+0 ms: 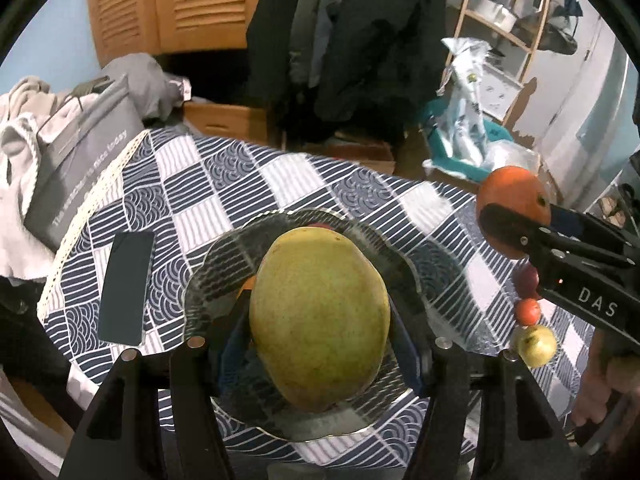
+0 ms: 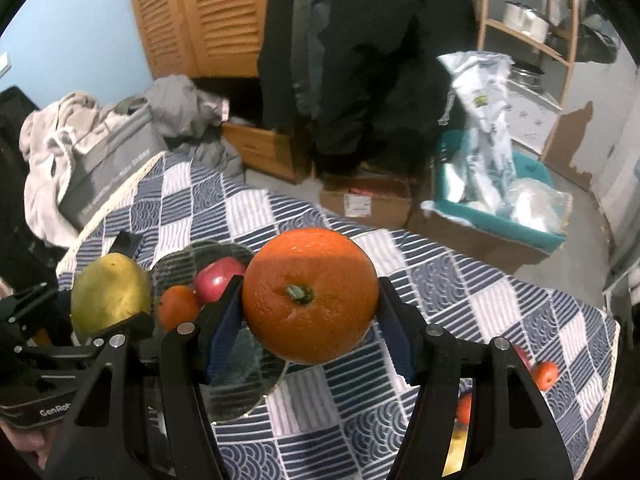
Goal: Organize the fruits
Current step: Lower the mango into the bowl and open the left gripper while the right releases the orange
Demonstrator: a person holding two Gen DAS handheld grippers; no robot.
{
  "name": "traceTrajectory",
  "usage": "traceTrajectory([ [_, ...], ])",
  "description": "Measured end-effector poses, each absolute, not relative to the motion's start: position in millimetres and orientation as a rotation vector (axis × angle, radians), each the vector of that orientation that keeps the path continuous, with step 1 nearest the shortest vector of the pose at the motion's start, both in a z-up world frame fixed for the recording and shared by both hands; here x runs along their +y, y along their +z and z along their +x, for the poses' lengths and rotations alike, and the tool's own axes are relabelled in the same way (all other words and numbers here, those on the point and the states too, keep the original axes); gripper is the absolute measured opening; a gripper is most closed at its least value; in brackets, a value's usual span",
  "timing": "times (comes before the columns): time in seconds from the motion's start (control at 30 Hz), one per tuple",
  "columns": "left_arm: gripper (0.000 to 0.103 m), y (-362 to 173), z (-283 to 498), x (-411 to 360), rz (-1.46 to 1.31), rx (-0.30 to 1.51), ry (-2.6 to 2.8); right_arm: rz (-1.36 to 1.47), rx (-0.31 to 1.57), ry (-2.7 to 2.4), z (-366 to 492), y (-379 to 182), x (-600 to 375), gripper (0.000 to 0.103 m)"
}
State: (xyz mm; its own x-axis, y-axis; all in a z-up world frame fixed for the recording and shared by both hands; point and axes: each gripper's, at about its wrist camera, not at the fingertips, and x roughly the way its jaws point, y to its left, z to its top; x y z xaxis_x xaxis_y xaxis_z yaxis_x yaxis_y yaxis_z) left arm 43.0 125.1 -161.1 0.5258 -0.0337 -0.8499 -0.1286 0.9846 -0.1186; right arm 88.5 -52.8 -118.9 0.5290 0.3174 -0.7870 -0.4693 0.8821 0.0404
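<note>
A: The room was cluttered: louvred wooden doors [image 1: 168,0] at the back, dark coats [image 2: 360,60] hanging in the middle, a shelf rack [image 1: 504,20] off to the right. Your table [image 1: 224,184] wore a blue-and-white patterned cloth, with a black phone [image 1: 126,288] lying near its left edge and a grey box [image 1: 80,160] just past that edge.

B: And what did you have in your left gripper [image 1: 320,340]?

A: You had it clamped on a yellow-green mango [image 1: 320,320], both pads pressed to its sides, held above the glass plate [image 1: 224,248] that sat toward the middle of the table.

B: Was the plate carrying anything?

A: Yes. From your right wrist camera you could see a red apple [image 2: 218,280] and a small orange fruit [image 2: 178,306] lying on it, close together.

B: And the right gripper [image 2: 310,300]?

A: You had it gripping a large orange [image 2: 310,292], stem end facing the camera, held off the cloth just right of the plate.

B: Anything loose?

A: Near the table's right edge you had a small orange-red fruit [image 1: 527,311] and a yellow one [image 1: 536,346] on the cloth, just beside each other. A dark red one [image 1: 526,280] above them was half hidden by your right gripper.
</note>
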Motion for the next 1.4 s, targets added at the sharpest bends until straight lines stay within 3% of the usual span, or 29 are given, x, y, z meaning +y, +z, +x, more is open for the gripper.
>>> traceTrajectory([
  [0.6, 0.065, -228.7, 41.7, 160.3, -0.201, 1.204, 0.153, -0.264, 1.096, 0.530, 100.0, -200.5, -3.9, 0.064],
  [1.3, 0.065, -269.1, 45.7, 165.8, -0.231, 1.340, 0.201, -0.314, 1.190, 0.566, 100.7, -229.4, 7.2, 0.065],
  [1.33, 0.066, -266.8, 44.8, 164.7, -0.220, 1.331, 0.206, -0.311, 1.194, 0.567, 101.1, -229.9, 6.9, 0.065],
  [1.4, 0.079, -258.8, 44.0, 163.3, -0.202, 1.300, 0.209, -0.303, 1.198, 0.566, 101.7, -230.4, 6.3, 0.066],
])
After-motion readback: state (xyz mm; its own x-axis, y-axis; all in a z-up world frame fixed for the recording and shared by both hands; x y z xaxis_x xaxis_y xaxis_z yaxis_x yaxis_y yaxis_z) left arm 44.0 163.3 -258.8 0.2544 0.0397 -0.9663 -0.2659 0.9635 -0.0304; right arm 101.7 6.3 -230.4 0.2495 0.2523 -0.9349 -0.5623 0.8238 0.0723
